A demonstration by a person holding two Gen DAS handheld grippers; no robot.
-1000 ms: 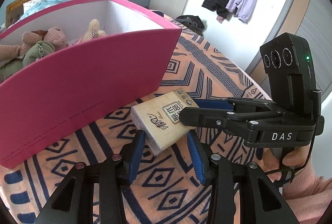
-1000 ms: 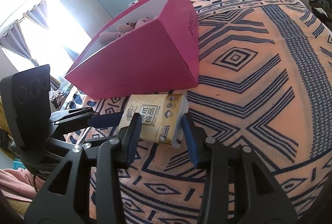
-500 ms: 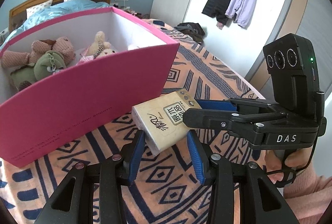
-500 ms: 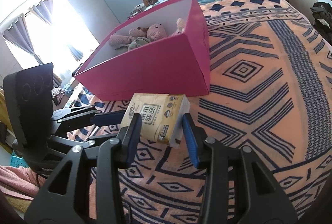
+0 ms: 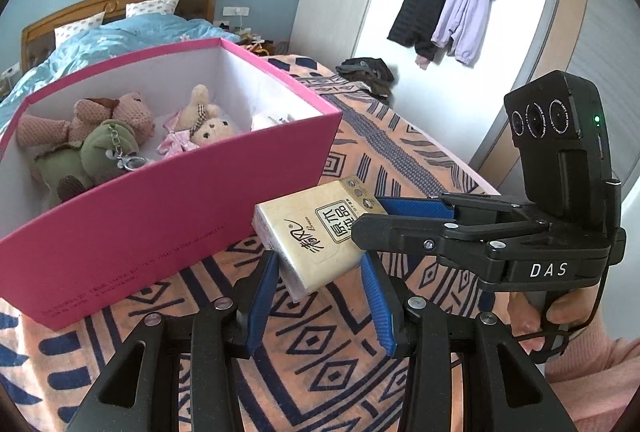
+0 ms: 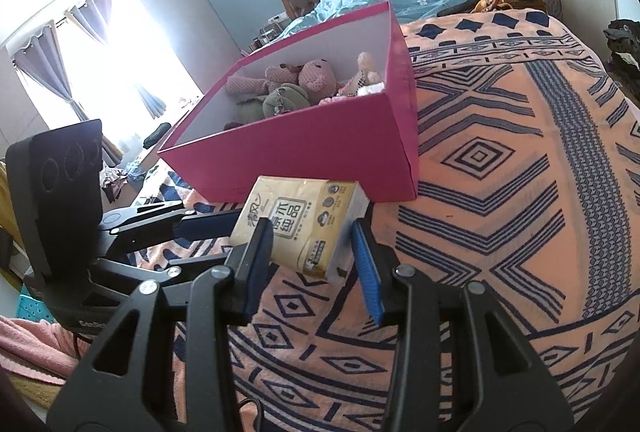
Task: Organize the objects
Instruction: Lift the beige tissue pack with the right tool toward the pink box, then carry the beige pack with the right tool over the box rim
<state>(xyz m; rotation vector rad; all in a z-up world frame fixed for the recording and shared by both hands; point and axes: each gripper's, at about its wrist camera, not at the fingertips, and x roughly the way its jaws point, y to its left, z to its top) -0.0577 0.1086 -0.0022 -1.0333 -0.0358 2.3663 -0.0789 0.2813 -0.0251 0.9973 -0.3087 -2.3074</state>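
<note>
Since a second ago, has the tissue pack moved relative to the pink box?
Yes. The tissue pack, held by both grippers, has risen: earlier the pink box hid its inside behind its front wall; now the plush toys inside show.

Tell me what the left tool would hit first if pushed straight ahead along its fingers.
The tissue pack already sits between the left tool's fingers. Carried straight on with it, the pack would probably meet the pink box's near wall, though depth is unclear.

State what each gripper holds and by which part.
Both hold one tissue pack: the left gripper clamps one end, the right gripper the opposite end.
</note>
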